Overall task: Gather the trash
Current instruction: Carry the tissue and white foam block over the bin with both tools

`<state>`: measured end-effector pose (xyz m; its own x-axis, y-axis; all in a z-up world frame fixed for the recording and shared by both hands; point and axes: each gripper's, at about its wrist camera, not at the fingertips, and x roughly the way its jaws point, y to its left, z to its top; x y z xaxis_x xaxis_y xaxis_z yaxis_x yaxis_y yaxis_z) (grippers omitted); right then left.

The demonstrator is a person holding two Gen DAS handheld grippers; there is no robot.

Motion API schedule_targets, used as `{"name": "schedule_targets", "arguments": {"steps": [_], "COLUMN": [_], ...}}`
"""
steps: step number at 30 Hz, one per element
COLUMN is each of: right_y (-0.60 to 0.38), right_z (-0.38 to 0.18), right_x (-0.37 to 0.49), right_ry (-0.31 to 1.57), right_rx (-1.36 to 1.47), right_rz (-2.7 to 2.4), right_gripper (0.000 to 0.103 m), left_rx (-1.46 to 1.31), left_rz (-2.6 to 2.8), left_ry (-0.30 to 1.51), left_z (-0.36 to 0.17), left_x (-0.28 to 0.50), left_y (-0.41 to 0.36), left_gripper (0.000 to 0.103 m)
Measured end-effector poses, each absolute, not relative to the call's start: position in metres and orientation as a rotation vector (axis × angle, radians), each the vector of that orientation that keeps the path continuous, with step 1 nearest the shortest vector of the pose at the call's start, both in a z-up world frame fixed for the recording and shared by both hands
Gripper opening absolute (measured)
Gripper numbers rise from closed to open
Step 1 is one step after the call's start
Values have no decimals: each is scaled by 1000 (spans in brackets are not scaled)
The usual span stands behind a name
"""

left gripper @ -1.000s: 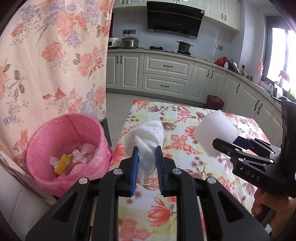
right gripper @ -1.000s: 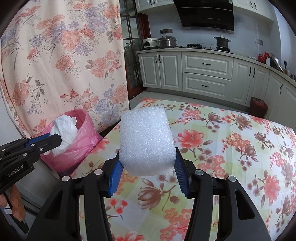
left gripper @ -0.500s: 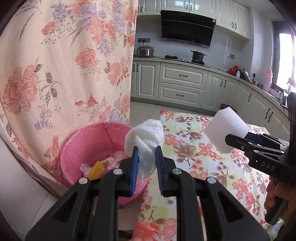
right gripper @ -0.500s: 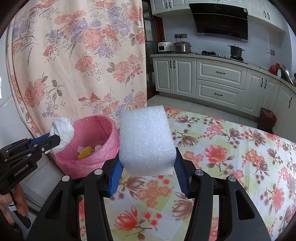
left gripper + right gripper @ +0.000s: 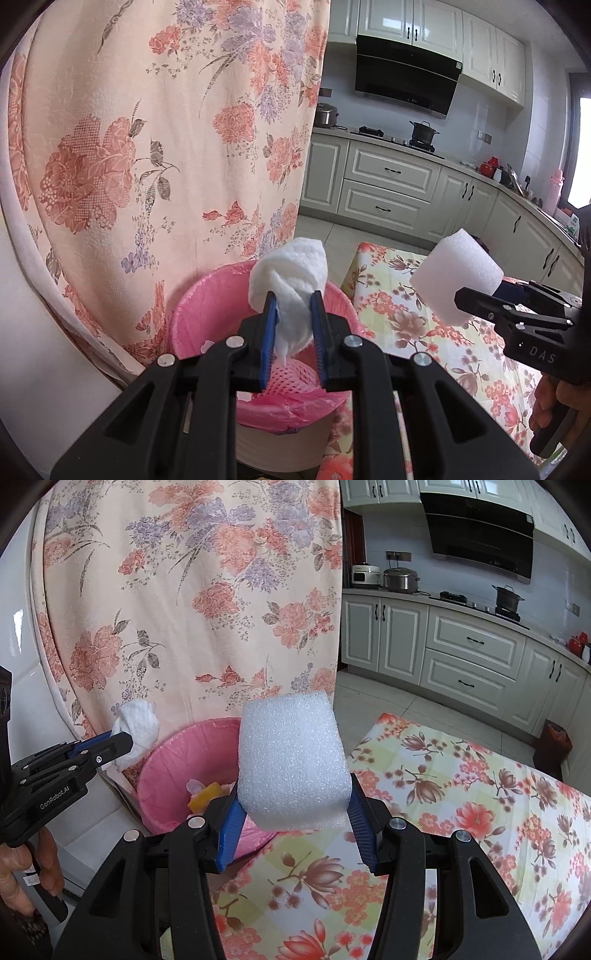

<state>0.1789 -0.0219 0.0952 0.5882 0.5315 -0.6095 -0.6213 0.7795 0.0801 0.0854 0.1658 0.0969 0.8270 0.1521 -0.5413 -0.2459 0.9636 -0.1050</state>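
My left gripper (image 5: 293,301) is shut on a crumpled white paper towel (image 5: 291,280), held just above the pink-lined trash bin (image 5: 207,317). The same towel (image 5: 135,725) and left gripper (image 5: 122,744) show at the left of the right wrist view, over the bin's left rim. My right gripper (image 5: 293,805) is shut on a white foam block (image 5: 291,760), which hangs over the bin's right edge (image 5: 177,760) and the table corner. That foam block (image 5: 456,275) appears at the right of the left wrist view. Inside the bin lie a yellow scrap (image 5: 207,794) and pale wrappers.
A floral curtain (image 5: 147,147) hangs right behind the bin. The table with a floral cloth (image 5: 461,812) runs off to the right. White kitchen cabinets (image 5: 461,653) and a stove line the back wall. A person's hand (image 5: 22,871) holds the left gripper's handle.
Both grippers have swung left from over the table toward the bin, still holding the towel and the foam block. The bin now sits directly beneath the left gripper.
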Motion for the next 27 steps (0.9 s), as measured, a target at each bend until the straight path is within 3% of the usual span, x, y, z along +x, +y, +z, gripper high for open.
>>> {"name": "schedule_targets", "arguments": {"steps": [15, 27], "right_y": [76, 110], "right_z": [92, 56], "right_x": [208, 244], "right_ry": [730, 866], "right_rx": [-196, -202], "right_rz": [768, 782], "right_gripper": [50, 50], "left_rx": [-179, -259], "left_rz": [262, 256], "left_ry": [601, 714], "left_z": [95, 77], "left_x": [116, 153], "left_y": [219, 249], "left_gripper": [18, 18]}}
